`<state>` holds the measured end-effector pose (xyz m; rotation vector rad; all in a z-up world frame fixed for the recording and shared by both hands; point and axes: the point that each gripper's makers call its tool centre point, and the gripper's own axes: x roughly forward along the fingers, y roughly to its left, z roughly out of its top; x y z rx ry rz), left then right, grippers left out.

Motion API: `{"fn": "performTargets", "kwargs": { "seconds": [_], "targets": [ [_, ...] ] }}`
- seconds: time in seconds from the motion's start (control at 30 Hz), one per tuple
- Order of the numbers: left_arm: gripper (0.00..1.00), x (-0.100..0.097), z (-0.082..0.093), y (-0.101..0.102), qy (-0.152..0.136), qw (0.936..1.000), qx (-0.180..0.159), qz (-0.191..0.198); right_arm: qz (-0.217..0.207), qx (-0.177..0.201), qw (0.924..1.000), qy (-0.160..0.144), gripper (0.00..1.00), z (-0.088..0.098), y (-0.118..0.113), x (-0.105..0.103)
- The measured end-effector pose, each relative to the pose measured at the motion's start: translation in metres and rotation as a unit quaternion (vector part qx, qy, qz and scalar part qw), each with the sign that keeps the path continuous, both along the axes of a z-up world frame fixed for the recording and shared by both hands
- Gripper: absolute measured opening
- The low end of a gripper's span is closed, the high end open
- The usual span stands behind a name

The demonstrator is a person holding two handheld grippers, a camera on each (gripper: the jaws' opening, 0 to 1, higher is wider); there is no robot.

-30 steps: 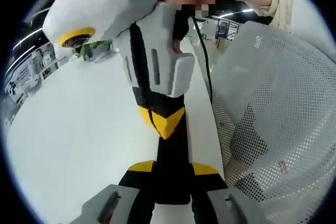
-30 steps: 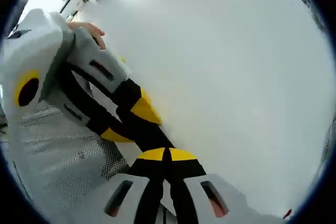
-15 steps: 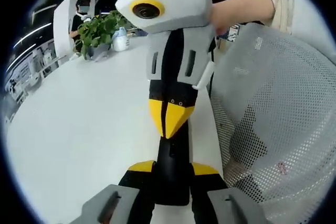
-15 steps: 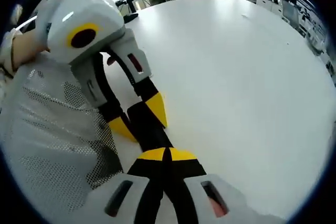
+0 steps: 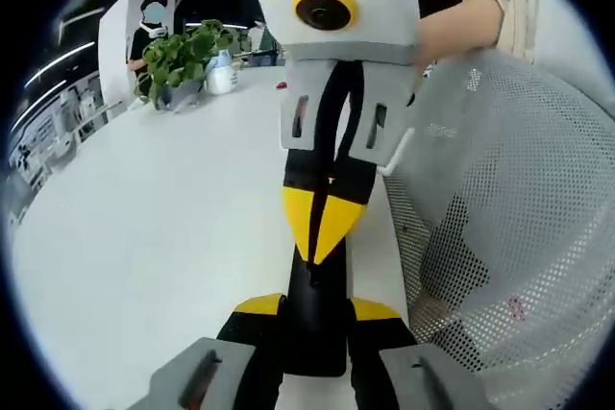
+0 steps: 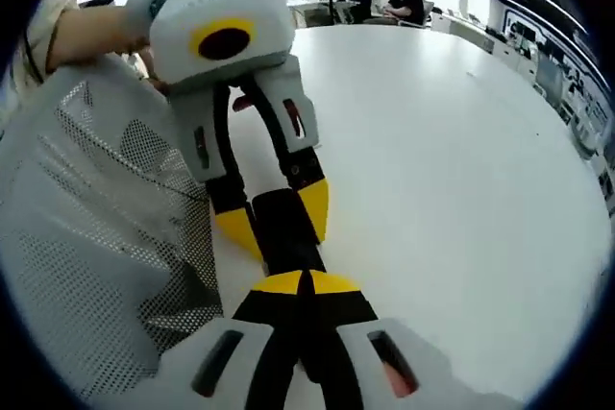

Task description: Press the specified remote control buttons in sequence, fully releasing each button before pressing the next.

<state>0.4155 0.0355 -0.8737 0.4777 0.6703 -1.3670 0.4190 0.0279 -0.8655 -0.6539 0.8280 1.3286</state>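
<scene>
Remote (image 5: 309,271), plain black slab, clamped in jaws of left gripper (image 5: 315,309); right gripper (image 6: 306,283) clenched.

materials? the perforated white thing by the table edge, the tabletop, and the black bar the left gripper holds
Perforated thing: white mesh with regular small holes; fabric or plastic, can't tell. Tabletop: smooth white, soft sheen, likely laminate. Black bar clamped in the left gripper: smooth, slightly shiny, probably plastic.

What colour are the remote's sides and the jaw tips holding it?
The remote is black; the jaw tips are yellow, clearest in the left gripper view.
</scene>
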Motion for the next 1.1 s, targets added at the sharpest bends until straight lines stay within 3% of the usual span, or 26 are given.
{"fn": "performTargets", "kwargs": {
  "seconds": [0.33, 0.5, 0.6, 0.73, 0.9, 1.1],
  "targets": [
    [0.25, -0.0011, -0.0001, -0.0014, -0.003, 1.0000, 0.001, -0.006, 0.070, -0.049, 0.9955, -0.040, 0.00, -0.0016, 0.0013, -0.0032],
    [0.25, -0.0010, -0.0003, -0.0011, -0.001, 1.0000, 0.000, -0.005, 0.095, -0.079, 0.9917, -0.036, 0.00, -0.0025, 0.0024, -0.0026],
    [0.25, -0.0008, -0.0002, -0.0012, 0.002, 1.0000, -0.001, -0.003, 0.103, -0.120, 0.9870, -0.029, 0.00, -0.0035, 0.0017, -0.0023],
    [0.25, -0.0008, 0.0001, -0.0013, 0.005, 1.0000, -0.002, -0.001, 0.094, -0.154, 0.9834, -0.016, 0.00, -0.0049, 0.0025, -0.0012],
    [0.25, -0.0009, 0.0003, -0.0014, 0.006, 1.0000, -0.002, 0.000, 0.064, -0.146, 0.9872, 0.002, 0.00, -0.0045, -0.0002, 0.0000],
    [0.25, -0.0009, 0.0003, -0.0012, 0.006, 1.0000, -0.002, -0.002, 0.034, -0.106, 0.9937, -0.012, 0.00, -0.0035, -0.0010, -0.0008]
  ]
}}
